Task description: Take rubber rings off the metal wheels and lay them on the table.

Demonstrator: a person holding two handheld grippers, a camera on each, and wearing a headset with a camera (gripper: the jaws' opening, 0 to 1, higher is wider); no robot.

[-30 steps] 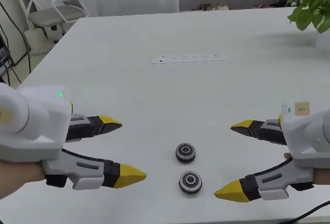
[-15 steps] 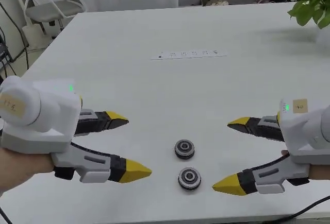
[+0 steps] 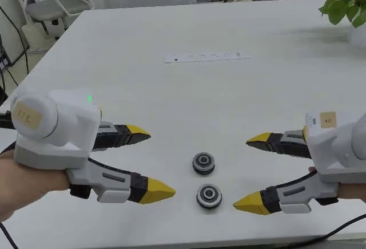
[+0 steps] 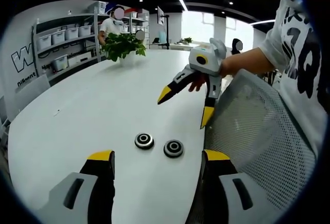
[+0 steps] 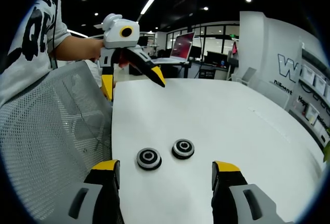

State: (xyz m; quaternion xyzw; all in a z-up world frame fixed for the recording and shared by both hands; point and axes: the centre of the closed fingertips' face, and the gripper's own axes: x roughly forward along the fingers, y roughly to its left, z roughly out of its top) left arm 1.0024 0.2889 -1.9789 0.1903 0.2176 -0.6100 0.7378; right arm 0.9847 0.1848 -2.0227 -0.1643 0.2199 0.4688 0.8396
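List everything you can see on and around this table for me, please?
table: one, white, under everything
metal wheels: two, silvery, close together near the table's front edge, between the claws
rubber rings: two, black, one around each wheel
power strip: one, white, mid-table, farther back
plant: one, green, far right corner
chair: one, white and grey, beyond the far left corner
mesh chair: one, grey, by the table's near edge
left claw: one, white and black with yellow tips, open, left of the wheels
right claw: one, same colours, open, right of the wheels
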